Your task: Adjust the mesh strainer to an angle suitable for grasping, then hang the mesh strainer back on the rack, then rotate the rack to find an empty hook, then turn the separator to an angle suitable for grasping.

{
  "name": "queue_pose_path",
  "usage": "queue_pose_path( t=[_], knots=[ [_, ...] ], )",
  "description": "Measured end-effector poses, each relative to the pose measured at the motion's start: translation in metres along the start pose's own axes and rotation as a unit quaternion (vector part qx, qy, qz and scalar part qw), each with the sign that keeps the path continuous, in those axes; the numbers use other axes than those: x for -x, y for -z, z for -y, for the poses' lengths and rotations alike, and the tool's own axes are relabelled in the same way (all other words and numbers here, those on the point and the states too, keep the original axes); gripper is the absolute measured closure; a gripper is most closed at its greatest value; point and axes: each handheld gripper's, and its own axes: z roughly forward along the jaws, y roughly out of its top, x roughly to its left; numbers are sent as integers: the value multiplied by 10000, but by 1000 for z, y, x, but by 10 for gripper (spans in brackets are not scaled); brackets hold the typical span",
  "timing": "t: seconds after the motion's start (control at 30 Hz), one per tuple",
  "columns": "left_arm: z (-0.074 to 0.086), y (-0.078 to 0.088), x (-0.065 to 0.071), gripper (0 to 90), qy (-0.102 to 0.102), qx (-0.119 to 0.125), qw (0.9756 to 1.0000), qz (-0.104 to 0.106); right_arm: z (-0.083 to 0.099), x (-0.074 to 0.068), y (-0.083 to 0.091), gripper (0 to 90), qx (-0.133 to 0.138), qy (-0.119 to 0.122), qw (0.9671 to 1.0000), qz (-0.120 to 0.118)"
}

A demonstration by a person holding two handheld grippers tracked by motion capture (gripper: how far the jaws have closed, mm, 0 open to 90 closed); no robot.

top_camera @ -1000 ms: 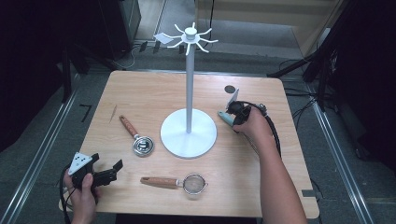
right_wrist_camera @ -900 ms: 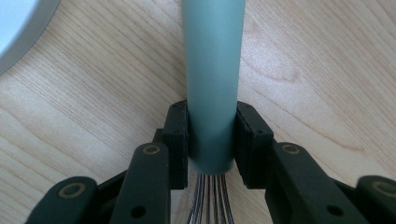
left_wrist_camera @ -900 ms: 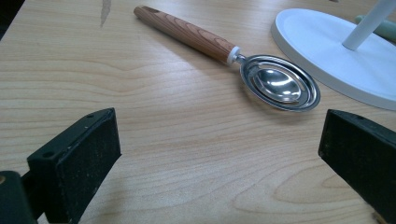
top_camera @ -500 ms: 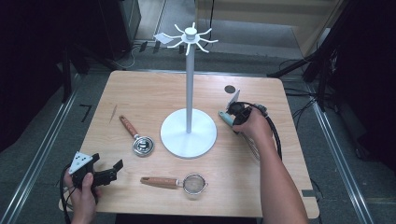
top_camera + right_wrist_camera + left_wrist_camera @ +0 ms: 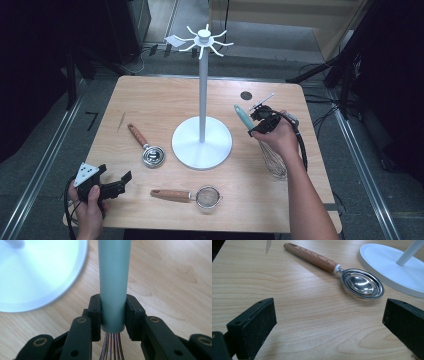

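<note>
A whisk with a teal handle [image 5: 243, 117] [image 5: 113, 285] is in my right gripper [image 5: 257, 124] [image 5: 113, 315], whose pads are shut on the handle's lower end. The whisk's wires [image 5: 274, 160] slant down toward the table behind the hand. This is to the right of a white hook stand [image 5: 202, 85], with the stand's round base [image 5: 37, 272] close by. My left gripper [image 5: 117, 182] [image 5: 329, 322] rests open at the table's front left corner with nothing between its jaws. It faces a wooden-handled metal scoop [image 5: 146, 146] [image 5: 362, 285].
A wooden-handled strainer [image 5: 187, 195] lies near the front edge, between the two hands. The stand's base [image 5: 202, 144] [image 5: 387, 267] takes up the table's middle, and hooks fan out at its top [image 5: 202, 40]. A dark round mark [image 5: 245, 95] sits at the back right.
My right gripper has risen slightly with the whisk, and the teal handle now tilts up more. The left gripper has kept still.
</note>
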Motion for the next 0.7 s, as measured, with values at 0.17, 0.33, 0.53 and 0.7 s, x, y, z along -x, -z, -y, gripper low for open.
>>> queue_pose_path(
  t=[0.17,0.33,0.53,0.7],
  knots=[
    [0,0,0,0,-9,-8,10000,-1,7,-6,12,713,458,-17,9988,-153],
    [0,0,0,0,-10,-6,10000,-9,18,-14,28,713,1163,-97,9927,-312],
    [0,0,1,0,-12,6,10000,-12,25,-25,41,713,1782,-115,9832,-376],
    [0,0,0,0,-9,-8,10000,-5,31,-37,52,713,2312,-93,9720,-399]
  ],
)
